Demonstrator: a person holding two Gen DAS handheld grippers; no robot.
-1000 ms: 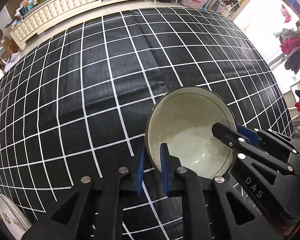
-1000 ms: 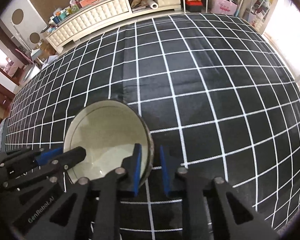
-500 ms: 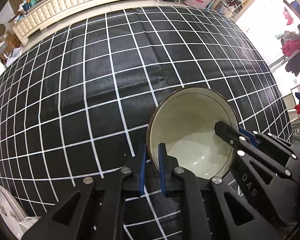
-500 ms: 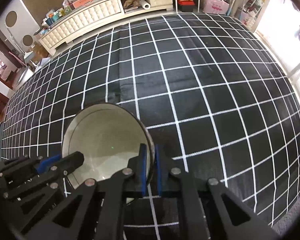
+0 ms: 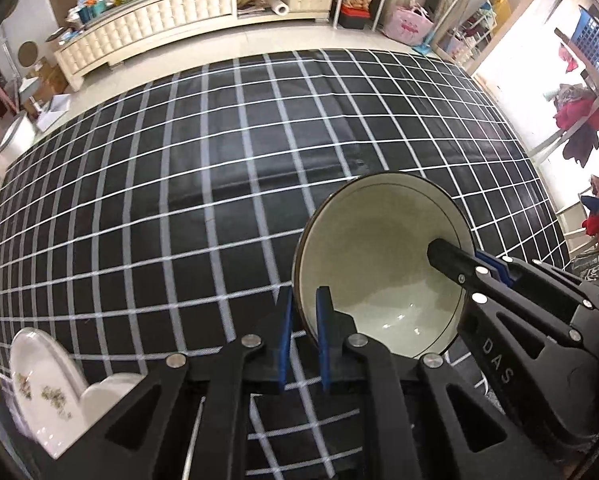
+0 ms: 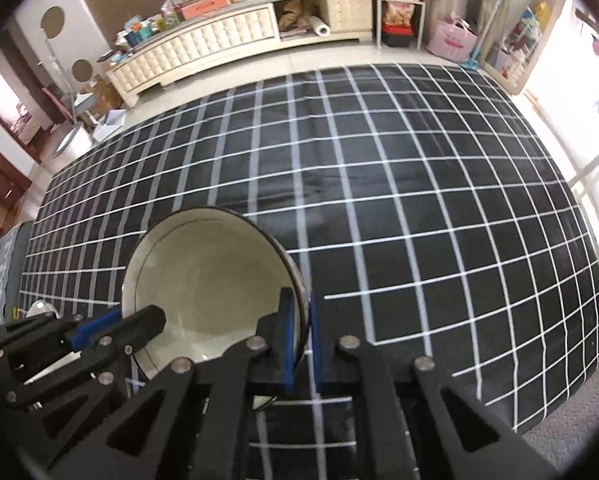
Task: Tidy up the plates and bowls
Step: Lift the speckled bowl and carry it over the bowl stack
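Now lifted higher over the checked cloth (image 5: 219, 184), cream bowl (image 5: 379, 264) at lower right, rim pinched by left gripper (image 5: 302, 334) and right gripper (image 6: 298, 338); floral plate (image 5: 39, 384), possibly racked, newly larger lower left.

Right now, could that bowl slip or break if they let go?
Probably yes. The bowl looks glazed and shiny, so likely slippery. Each gripper, left and right, pinches only its thin rim. It looks ceramic, so a fall onto the table might chip it.
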